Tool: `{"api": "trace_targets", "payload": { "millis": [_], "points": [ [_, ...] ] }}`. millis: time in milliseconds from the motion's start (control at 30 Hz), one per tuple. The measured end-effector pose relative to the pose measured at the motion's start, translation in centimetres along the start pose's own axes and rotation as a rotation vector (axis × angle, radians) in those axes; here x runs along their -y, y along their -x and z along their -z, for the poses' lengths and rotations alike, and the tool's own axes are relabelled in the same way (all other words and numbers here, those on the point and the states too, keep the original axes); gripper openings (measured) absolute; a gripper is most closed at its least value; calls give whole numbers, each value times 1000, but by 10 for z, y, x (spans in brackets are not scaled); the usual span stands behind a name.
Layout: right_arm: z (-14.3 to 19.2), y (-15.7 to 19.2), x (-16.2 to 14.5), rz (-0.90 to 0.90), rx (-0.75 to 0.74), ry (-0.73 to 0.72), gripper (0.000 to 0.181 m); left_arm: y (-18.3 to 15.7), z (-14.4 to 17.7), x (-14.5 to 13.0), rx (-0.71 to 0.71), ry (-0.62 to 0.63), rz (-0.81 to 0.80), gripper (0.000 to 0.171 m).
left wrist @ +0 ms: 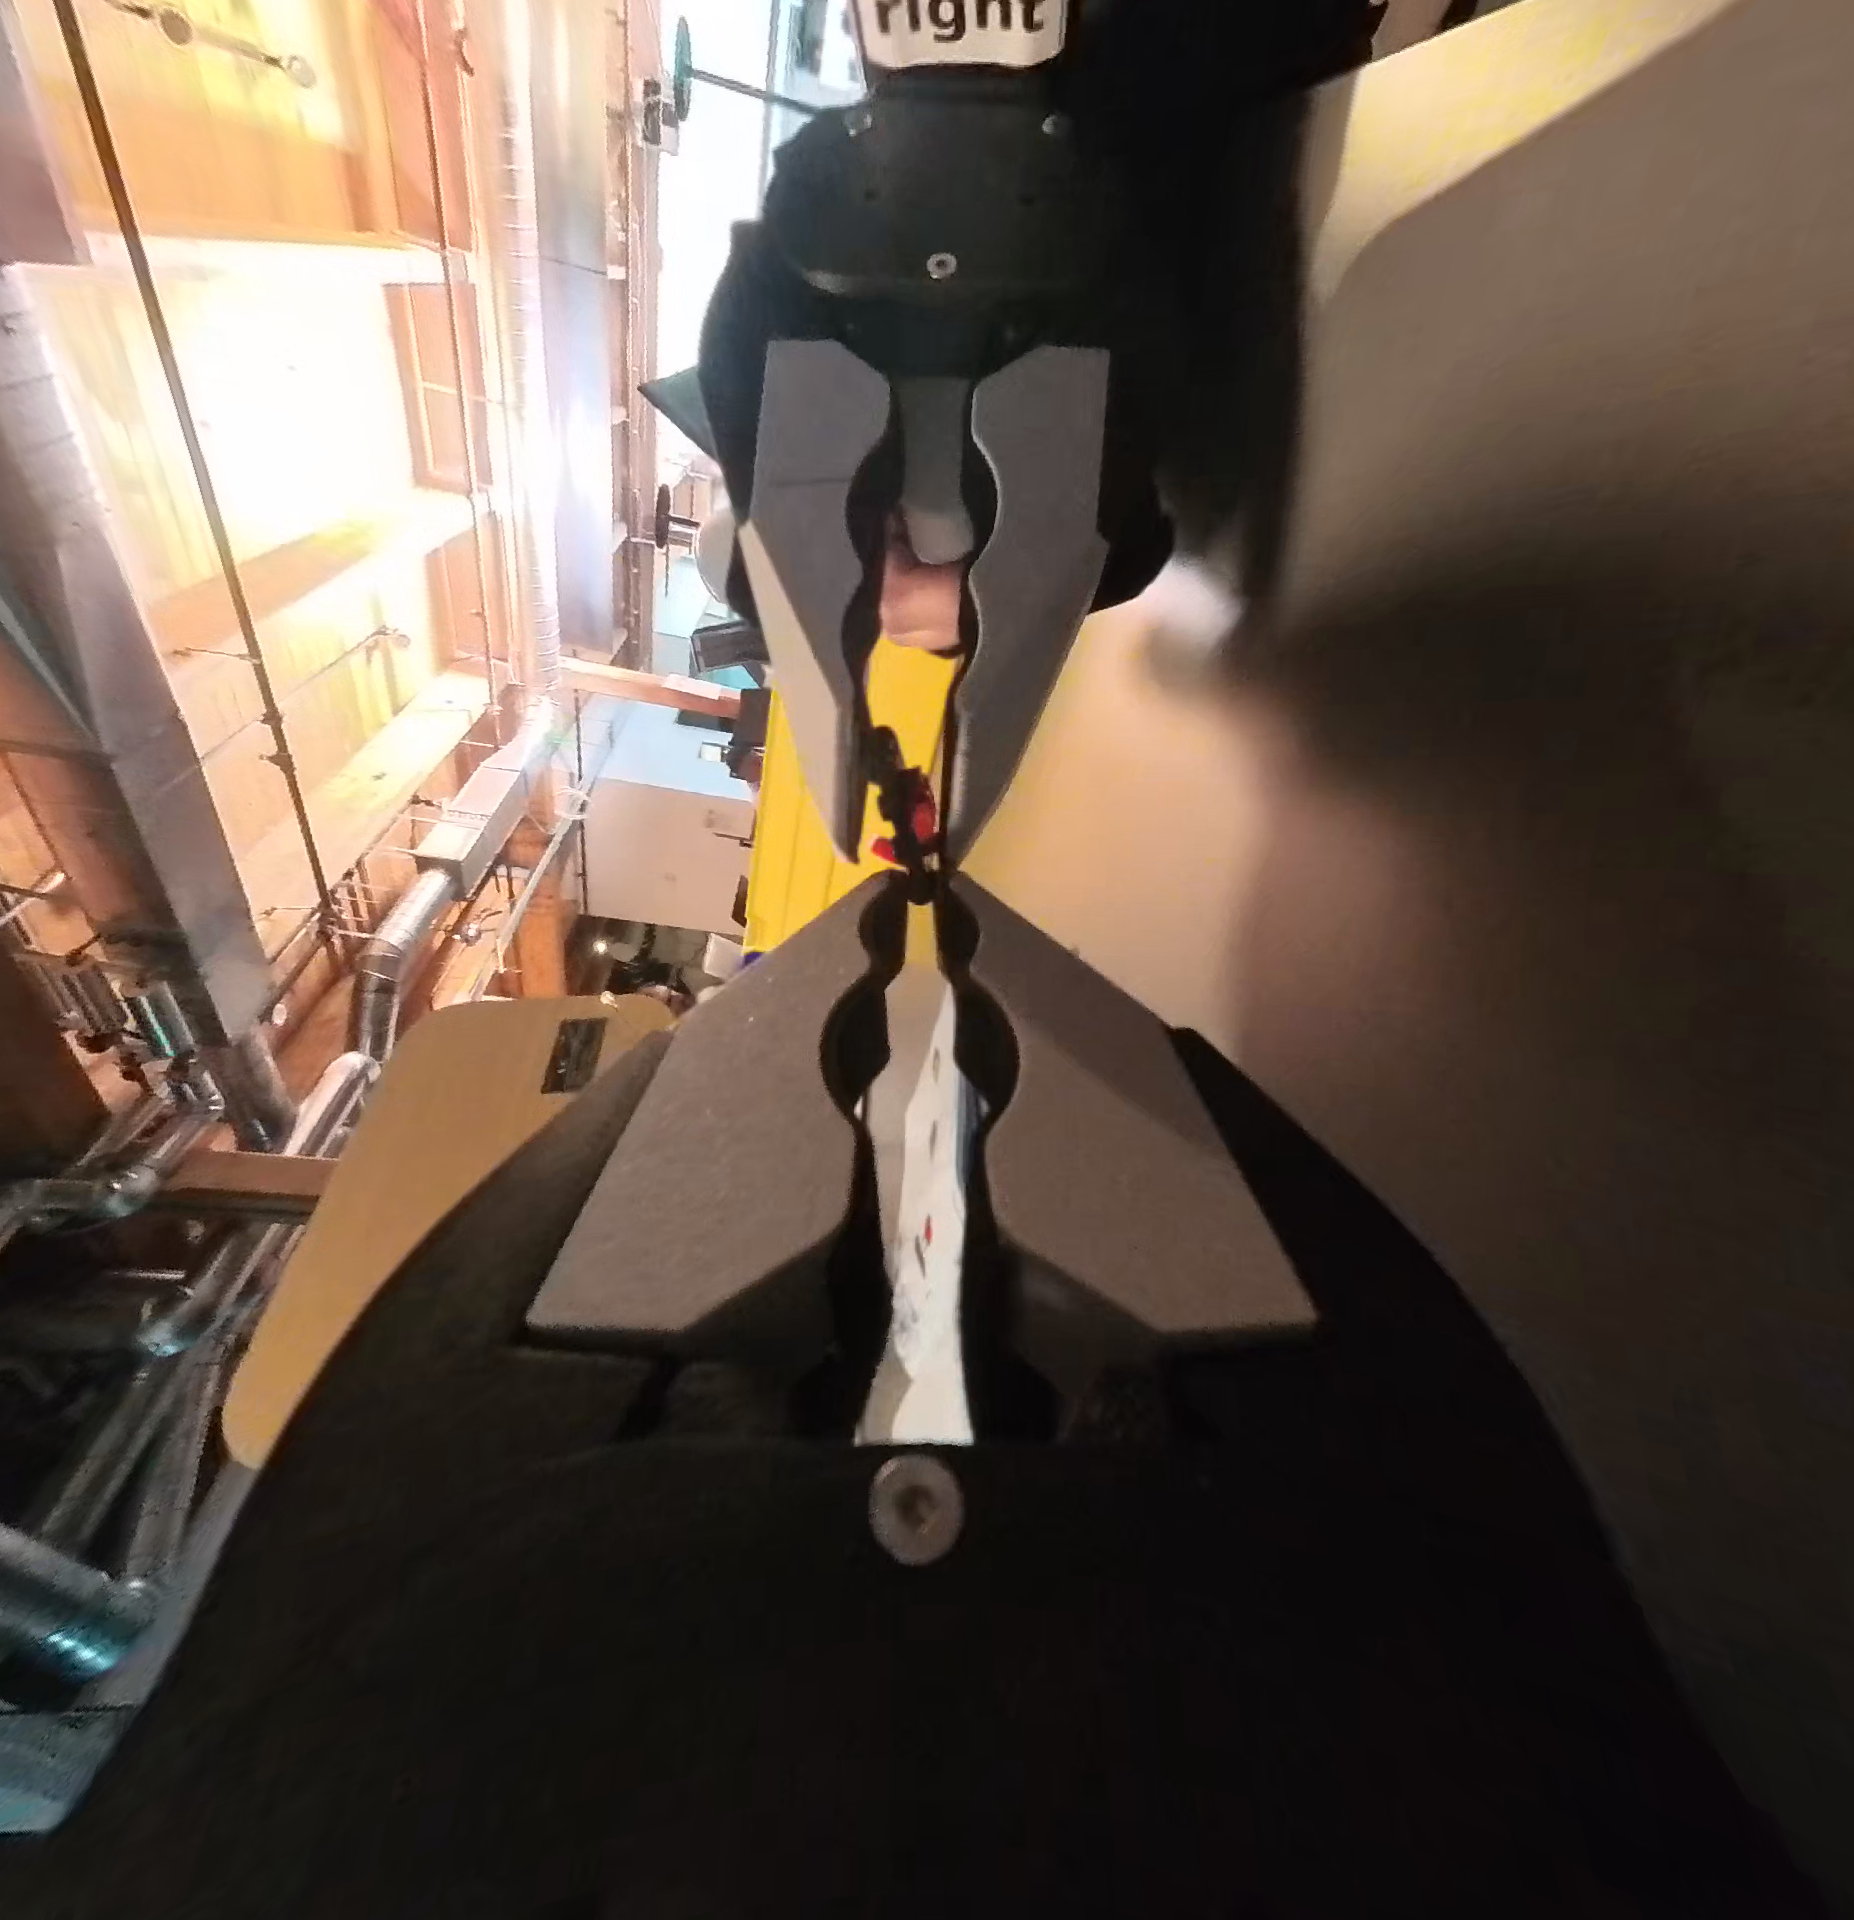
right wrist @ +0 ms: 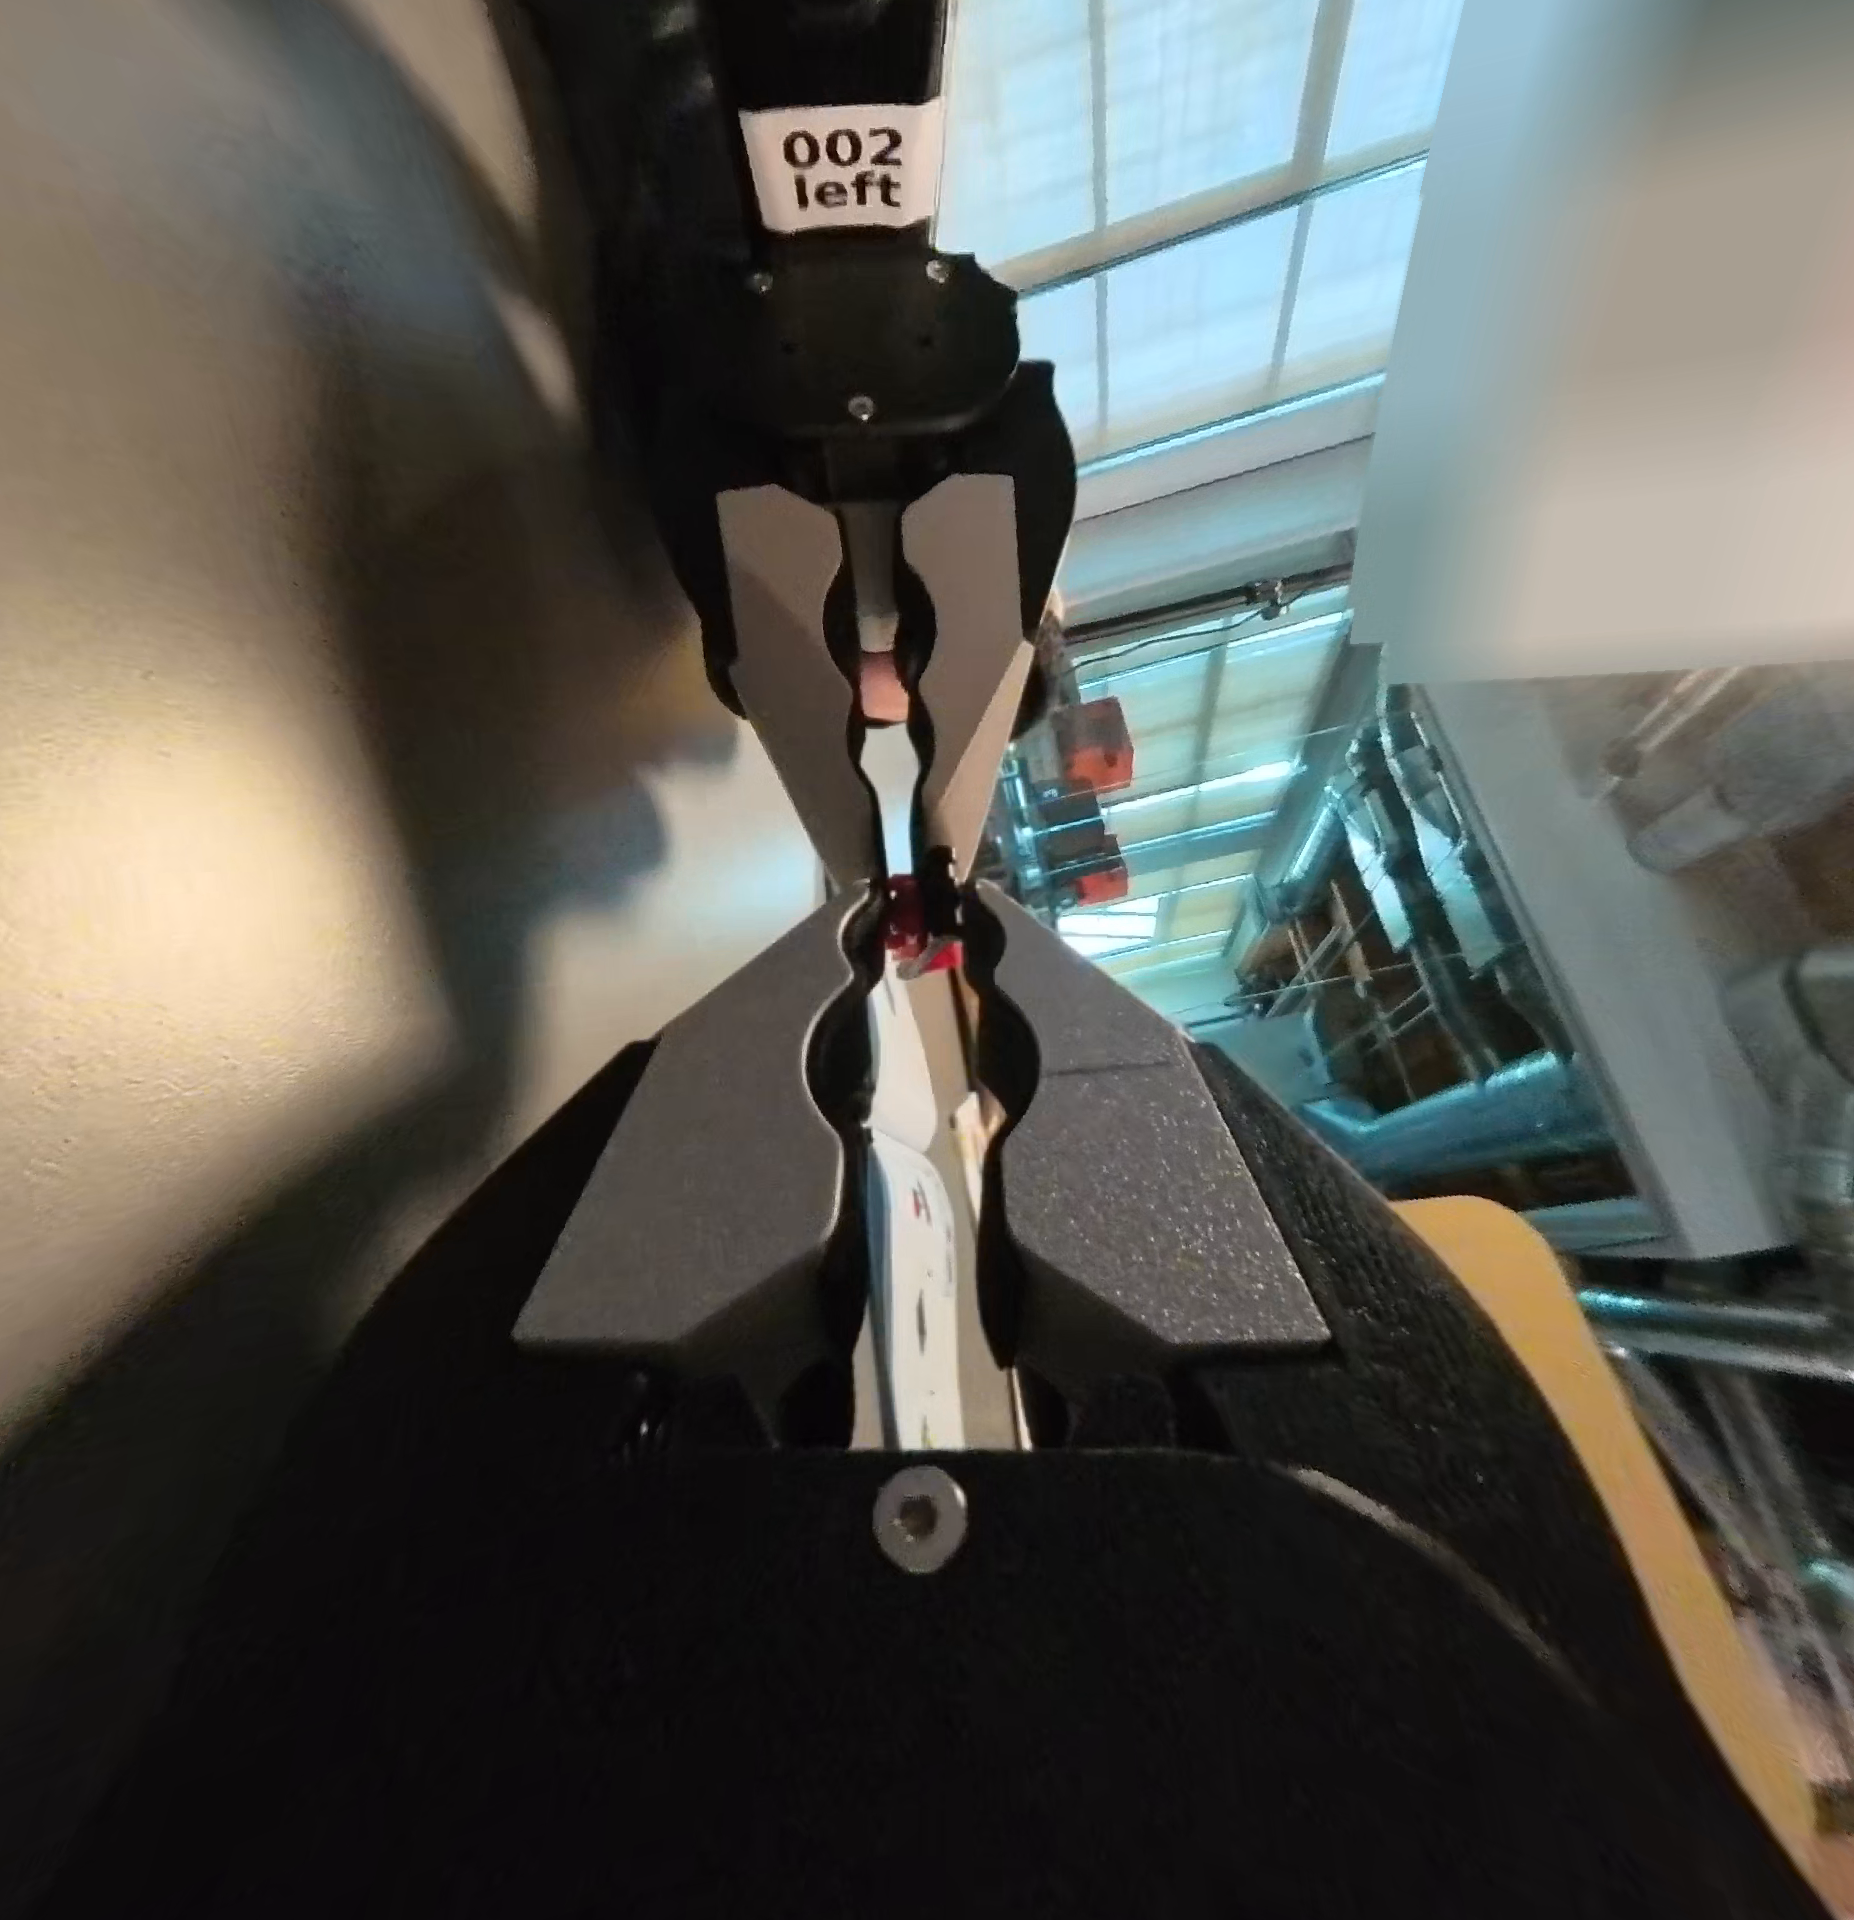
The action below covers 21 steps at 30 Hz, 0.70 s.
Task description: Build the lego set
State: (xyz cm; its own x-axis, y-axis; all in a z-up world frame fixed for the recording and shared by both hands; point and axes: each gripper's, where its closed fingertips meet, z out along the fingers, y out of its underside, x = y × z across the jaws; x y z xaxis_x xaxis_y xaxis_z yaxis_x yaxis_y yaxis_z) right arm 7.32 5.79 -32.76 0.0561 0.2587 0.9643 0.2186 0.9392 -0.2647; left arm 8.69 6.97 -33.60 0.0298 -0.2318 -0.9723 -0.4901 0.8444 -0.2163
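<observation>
While both wrist views tilt sideways, I have the left gripper (left wrist: 918, 894) and right gripper (right wrist: 923, 914) meeting tip to tip in mid-air, each narrowed onto the same small black-and-red lego assembly (right wrist: 918, 925), well above the cream table (left wrist: 1525, 520). Which part each tip grips is too small to tell. To seat it, I judge I need straight, coaxial pressure, no twisting, and steady squeeze so nothing pops out sideways.
</observation>
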Motion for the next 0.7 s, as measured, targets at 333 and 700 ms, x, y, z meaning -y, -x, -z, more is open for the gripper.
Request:
{"api": "trace_targets", "payload": {
  "millis": [333, 700],
  "points": [
    [1, -13, -10, -149, -35, 15, 17, 10, -1, -7, 42, 19, 71, 4],
    [-1, -8, -18, -216, 8, 44, 16, 9, -2, -8, 30, 14, 59, 4]
  ]
}}
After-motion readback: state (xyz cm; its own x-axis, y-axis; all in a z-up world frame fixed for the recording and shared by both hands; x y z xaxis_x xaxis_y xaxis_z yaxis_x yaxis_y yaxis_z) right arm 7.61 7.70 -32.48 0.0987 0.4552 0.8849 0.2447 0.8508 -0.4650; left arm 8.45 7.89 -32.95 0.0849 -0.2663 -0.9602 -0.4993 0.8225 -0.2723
